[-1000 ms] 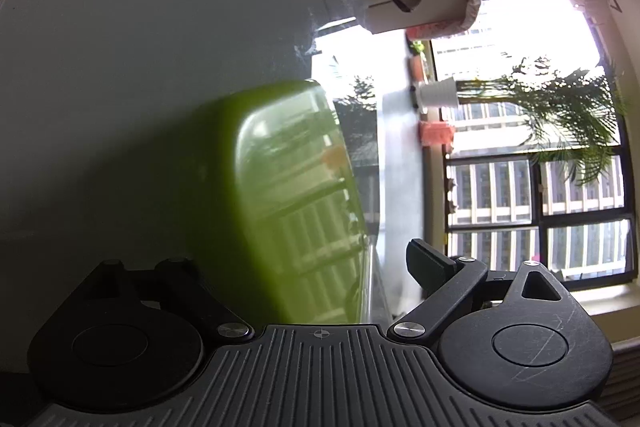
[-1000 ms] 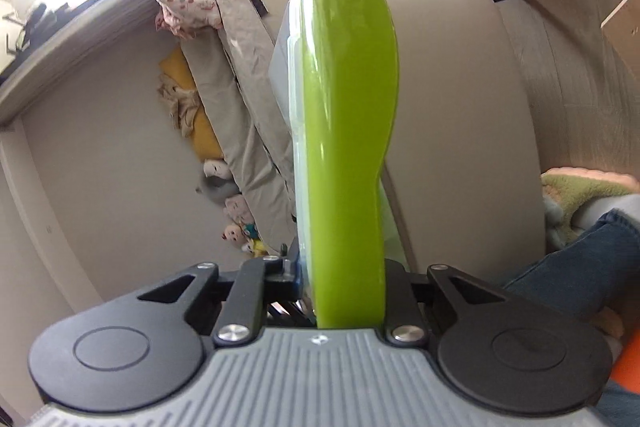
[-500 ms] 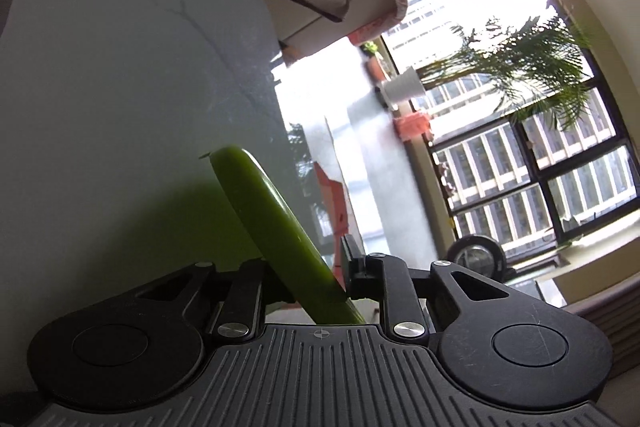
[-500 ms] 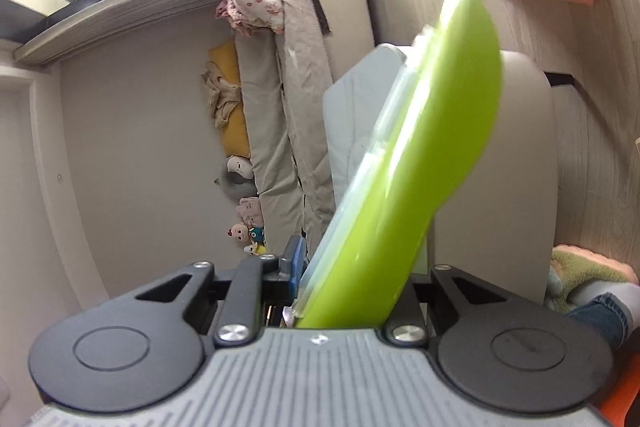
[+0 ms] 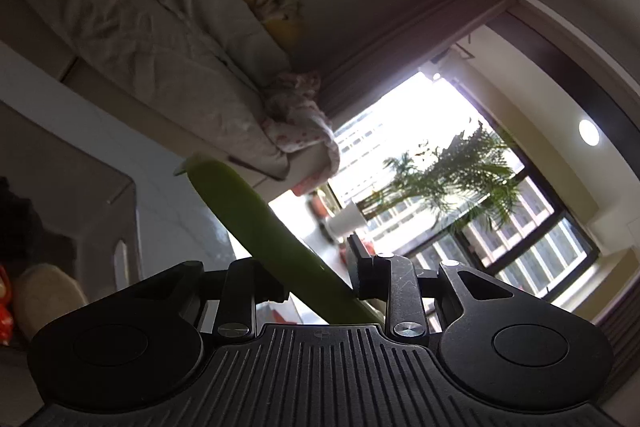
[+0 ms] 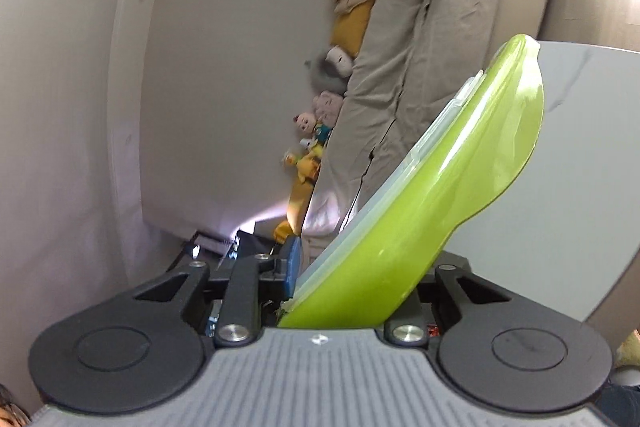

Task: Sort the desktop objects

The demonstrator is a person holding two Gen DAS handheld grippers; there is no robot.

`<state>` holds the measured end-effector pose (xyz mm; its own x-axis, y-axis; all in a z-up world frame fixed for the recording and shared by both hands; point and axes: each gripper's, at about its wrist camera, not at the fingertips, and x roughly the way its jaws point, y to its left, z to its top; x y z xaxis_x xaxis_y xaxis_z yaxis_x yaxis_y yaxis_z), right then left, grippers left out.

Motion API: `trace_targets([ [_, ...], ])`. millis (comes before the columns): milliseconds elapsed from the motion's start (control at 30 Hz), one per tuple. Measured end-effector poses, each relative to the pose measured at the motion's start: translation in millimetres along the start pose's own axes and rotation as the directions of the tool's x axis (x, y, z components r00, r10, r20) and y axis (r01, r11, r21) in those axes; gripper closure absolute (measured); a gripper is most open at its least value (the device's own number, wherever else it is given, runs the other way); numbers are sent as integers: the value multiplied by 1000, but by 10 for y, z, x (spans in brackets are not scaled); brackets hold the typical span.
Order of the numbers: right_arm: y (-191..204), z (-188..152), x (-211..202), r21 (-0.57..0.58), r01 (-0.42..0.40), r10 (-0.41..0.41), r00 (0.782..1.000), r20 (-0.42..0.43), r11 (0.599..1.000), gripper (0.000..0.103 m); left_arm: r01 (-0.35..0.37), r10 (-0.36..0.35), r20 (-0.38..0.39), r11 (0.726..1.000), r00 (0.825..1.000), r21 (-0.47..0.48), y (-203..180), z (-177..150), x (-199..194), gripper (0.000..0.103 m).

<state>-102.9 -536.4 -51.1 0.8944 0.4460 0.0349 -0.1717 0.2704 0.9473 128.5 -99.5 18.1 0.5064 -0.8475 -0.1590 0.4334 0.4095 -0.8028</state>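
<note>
Left gripper (image 5: 318, 279) is clamped on the green tray (image 5: 264, 231). Right gripper (image 6: 352, 279) pinches the same tray (image 6: 432, 195), jaws easing open, sofa (image 6: 424, 39) behind.

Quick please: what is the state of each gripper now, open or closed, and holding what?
Left gripper: closed on the green tray.
Right gripper: closed on the green tray.
</note>
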Motion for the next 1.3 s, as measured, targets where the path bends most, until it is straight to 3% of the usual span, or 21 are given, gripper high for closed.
trace_targets([
  [100,177,-39,706,-35,-33,28,992,-120,999,76,-41,43,106,999,993,-23,280,207,-482,73],
  [267,354,-182,1884,-78,-93,66,954,-292,993,76,-131,142,268,990,953,-55,725,400,-1093,71],
  [400,294,-320,2578,-84,-95,55,920,-388,992,75,-208,225,313,974,923,-87,1031,388,-1283,62],
  [467,227,-409,2763,-70,-61,27,911,-412,996,74,-216,241,304,970,922,-114,1161,321,-1344,62],
  [567,54,-572,2797,-41,2,-19,902,-430,999,74,-203,244,283,965,928,-168,1323,160,-1403,60],
  [733,-158,-724,2642,-15,28,-31,889,-456,1000,76,-162,229,285,958,931,-238,1611,-167,-1748,56],
  [867,-364,-731,2571,32,99,-74,887,-456,995,77,-158,242,257,938,936,-308,1795,-272,-2037,32],
  [933,-415,-725,2526,29,121,-95,886,-453,992,78,-182,272,250,925,929,-332,1886,-287,-2201,22],
  [1000,-461,-740,2478,21,142,-117,881,-459,990,79,-231,329,247,906,911,-355,2055,-226,-2326,10],
  [1067,-499,-763,2417,22,157,-129,877,-464,987,80,-262,365,223,885,904,-386,2207,-112,-2355,10],
  [1200,-646,-798,2301,74,178,-125,881,-456,981,79,-301,367,87,858,926,-417,2566,297,-2032,10],
  [1300,-726,-833,2239,106,185,-119,887,-447,977,79,-287,321,-7,836,947,-467,2784,511,-1693,10],
])
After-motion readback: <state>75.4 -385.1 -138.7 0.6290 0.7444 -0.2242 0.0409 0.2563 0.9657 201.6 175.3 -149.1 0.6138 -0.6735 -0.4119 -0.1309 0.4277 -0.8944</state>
